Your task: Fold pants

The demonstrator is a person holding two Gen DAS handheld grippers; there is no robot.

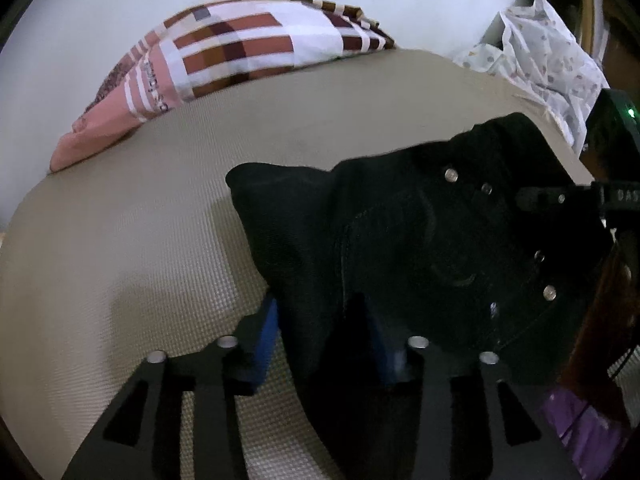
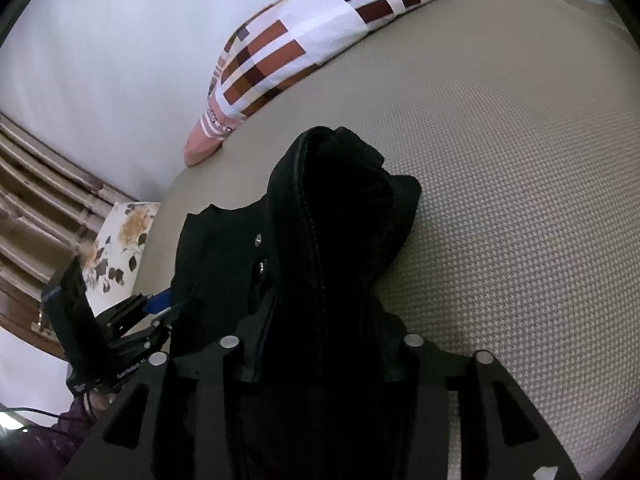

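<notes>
The left gripper point(image 1: 332, 344) and the right gripper point(image 2: 320, 344) each pinch a bunch of the black pants point(image 1: 420, 232). The pants hang between them, above the bed point(image 1: 120, 260) near its front edge. Both are equally close, and the cloth stretches away toward the striped pillow point(image 1: 240, 48).

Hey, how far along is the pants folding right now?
Early to midway, by the look of it. Done: the black pants are gathered in a bunch on the beige mattress, waistband rivets showing. In hand: fabric sits between the fingers of both the left gripper and the right gripper. Left: no flat, squared stack shows yet, so laying it down and smoothing remain.
</notes>
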